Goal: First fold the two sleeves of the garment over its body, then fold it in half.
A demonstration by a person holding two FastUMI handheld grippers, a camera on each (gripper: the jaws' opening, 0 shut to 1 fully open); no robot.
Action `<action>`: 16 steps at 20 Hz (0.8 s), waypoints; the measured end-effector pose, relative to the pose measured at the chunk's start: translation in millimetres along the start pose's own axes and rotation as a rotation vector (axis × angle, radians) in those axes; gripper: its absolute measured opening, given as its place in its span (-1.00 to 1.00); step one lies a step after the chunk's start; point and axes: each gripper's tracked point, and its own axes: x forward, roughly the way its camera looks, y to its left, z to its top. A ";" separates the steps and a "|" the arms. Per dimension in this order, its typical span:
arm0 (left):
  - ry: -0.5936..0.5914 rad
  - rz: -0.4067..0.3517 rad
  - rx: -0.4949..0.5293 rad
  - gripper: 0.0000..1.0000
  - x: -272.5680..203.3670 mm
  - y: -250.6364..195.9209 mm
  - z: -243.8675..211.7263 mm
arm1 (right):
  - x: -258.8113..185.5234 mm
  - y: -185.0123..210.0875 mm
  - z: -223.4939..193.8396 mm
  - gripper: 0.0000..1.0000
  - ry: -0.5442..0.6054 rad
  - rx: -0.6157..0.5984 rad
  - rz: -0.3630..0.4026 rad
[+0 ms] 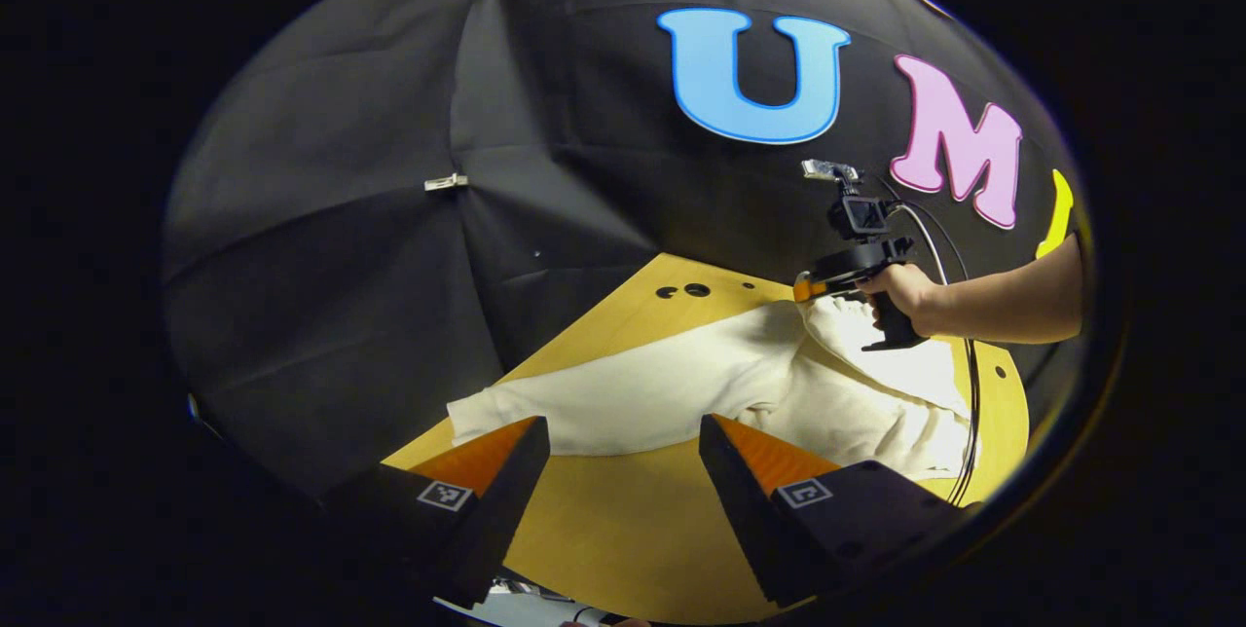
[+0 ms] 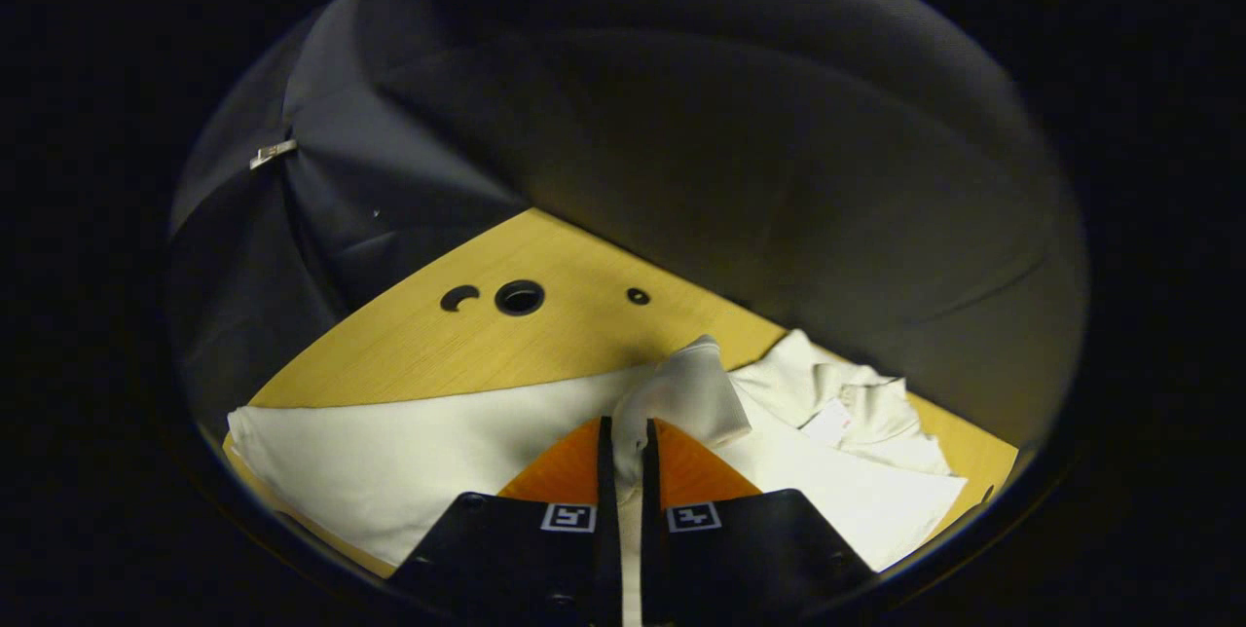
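White garment (image 1: 672, 388) lies spread on the wooden table (image 1: 623, 530), one sleeve (image 2: 686, 393) lifted. Right gripper (image 2: 623, 437) pinches that sleeve between both fingers. Left gripper (image 1: 623, 432) hangs over the near table edge, fingers spread, gripping nothing.

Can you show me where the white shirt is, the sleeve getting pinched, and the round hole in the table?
shirt (image 1: 642, 393), left gripper view, flat middle of the cloth.
sleeve (image 2: 686, 393), right gripper view, the raised cuff end.
hole (image 2: 519, 297), right gripper view, its dark centre.
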 end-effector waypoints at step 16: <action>0.132 0.254 -0.103 0.94 142.4 120.6 -32.3 | -105.4 -42.9 -25.6 0.96 -0.096 0.159 -0.129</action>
